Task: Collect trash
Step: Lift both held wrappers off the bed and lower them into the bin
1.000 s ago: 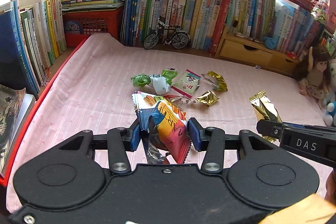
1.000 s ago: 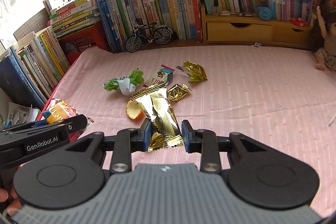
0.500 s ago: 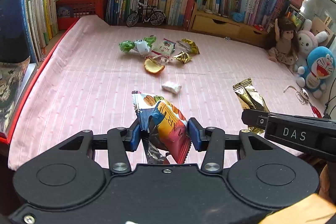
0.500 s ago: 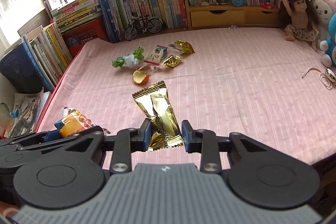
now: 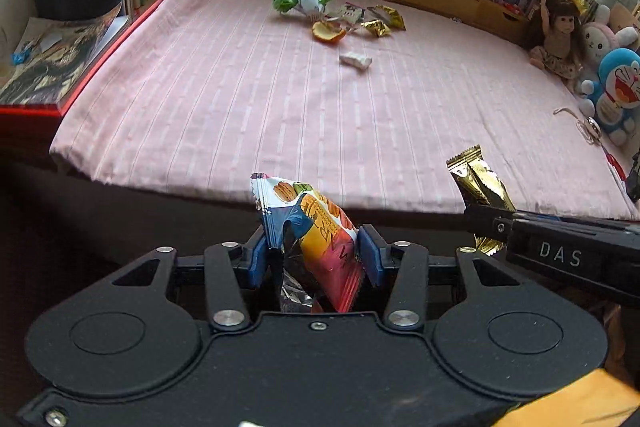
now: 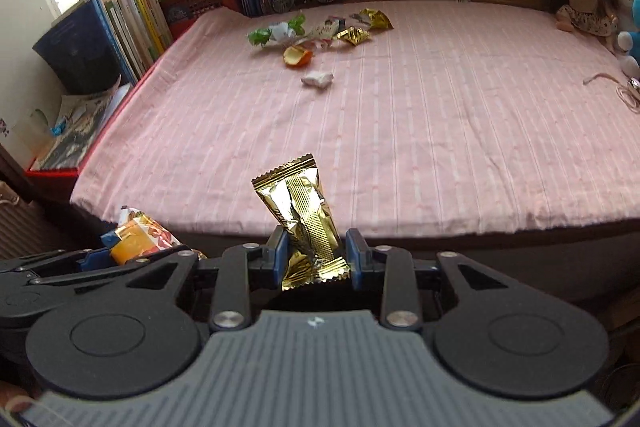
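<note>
I am gripping a crinkled, colourful snack packet (image 5: 312,227) between the left gripper (image 5: 316,255) pads, partly closed. My right gripper (image 6: 316,259) is pinching a glossy, ridged gold foil wrapper (image 6: 304,215) narrowly, both hanging past the pink striped bedsheet (image 6: 400,131) edge.

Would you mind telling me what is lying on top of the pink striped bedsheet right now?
On the bedsheet lie a white crumpled scrap, an orange peel and a cluster of green and gold wrappers behind them. Whatever lies beneath that cluster is hidden.
</note>
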Available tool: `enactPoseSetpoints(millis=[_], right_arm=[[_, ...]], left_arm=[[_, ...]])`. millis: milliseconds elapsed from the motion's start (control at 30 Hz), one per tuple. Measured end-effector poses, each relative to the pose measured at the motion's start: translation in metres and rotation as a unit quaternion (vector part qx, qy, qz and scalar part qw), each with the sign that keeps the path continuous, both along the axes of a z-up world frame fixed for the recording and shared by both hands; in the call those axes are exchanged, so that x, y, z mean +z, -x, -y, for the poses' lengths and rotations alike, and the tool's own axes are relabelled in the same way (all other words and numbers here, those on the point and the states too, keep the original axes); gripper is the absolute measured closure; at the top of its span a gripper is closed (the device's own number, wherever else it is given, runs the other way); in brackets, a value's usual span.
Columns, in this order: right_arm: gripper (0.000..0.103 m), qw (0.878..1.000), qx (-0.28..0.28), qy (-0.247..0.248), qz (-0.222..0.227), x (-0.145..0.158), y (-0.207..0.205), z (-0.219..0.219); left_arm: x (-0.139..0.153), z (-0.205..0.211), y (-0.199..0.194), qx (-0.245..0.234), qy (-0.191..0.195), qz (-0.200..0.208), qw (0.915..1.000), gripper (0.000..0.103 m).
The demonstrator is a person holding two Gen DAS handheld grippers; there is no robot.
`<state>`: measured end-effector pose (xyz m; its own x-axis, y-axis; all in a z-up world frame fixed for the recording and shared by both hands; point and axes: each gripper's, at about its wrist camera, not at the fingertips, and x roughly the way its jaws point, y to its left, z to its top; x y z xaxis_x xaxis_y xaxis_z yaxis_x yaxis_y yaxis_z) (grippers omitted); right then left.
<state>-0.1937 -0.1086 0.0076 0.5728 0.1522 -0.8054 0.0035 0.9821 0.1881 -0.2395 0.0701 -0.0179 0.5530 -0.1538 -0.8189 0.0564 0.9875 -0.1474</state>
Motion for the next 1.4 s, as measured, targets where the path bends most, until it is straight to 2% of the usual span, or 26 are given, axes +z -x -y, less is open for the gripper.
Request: enactPoseSetpoints(millis=[200, 367, 733, 1033, 1400], right_arm=[[0.066, 0.999, 0.001, -0.007, -0.032, -0.022, 0.032, 0.001], [0.066, 0.999, -0.007, -0.015, -0.052, -0.04, 0.04, 0.001], [0.066, 0.997, -0.011, -0.014, -0.079, -0.097, 0.046, -0.002], [0.065, 0.995, -0.016, -0.012, -0.098, -0.16, 0.043, -0.001], [0.064, 0.993, -0.009, -0.01, -0.114, -0.218, 0.033, -0.001]], left_arm=[[-0.025, 0.002, 0.027, -0.007, -0.005, -0.034, 0.9994, 0.059], [-0.049, 0.005, 0.033, -0.016, -0.007, -0.058, 0.9982, 0.059], [-0.118, 0.007, 0.027, -0.028, -0.016, -0.09, 0.9954, 0.058], [-0.187, 0.007, 0.016, -0.019, -0.016, -0.113, 0.9932, 0.058], [-0.251, 0.008, 0.002, -0.006, -0.012, -0.127, 0.9918, 0.058]])
